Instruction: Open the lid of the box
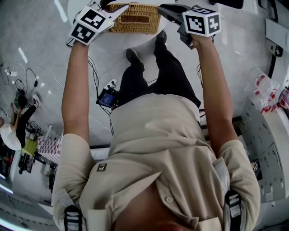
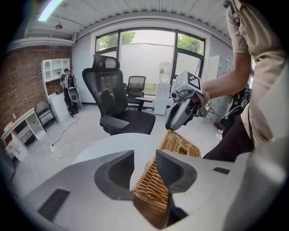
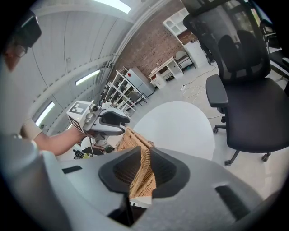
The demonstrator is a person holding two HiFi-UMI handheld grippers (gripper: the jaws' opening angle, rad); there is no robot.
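Observation:
A woven wicker box (image 1: 134, 18) lies on a round white table (image 1: 146, 39) at the top of the head view. My left gripper (image 1: 123, 8) is at its left end and my right gripper (image 1: 163, 9) at its right end. In the left gripper view the left gripper (image 2: 145, 159) is shut on the box's wicker wall (image 2: 151, 185), and the right gripper (image 2: 183, 113) hangs over the far end. In the right gripper view the right gripper (image 3: 144, 155) is shut on a thin wicker edge (image 3: 143, 176) that looks like the lid's rim, with the left gripper (image 3: 106, 122) beyond it.
A black office chair (image 2: 113, 99) stands just past the table (image 2: 113, 144), also large at the right gripper view's right (image 3: 244, 90). Cables and a power strip (image 1: 109, 84) lie on the floor by the person's legs (image 1: 158, 76). Shelves and desks line the brick wall (image 2: 27, 81).

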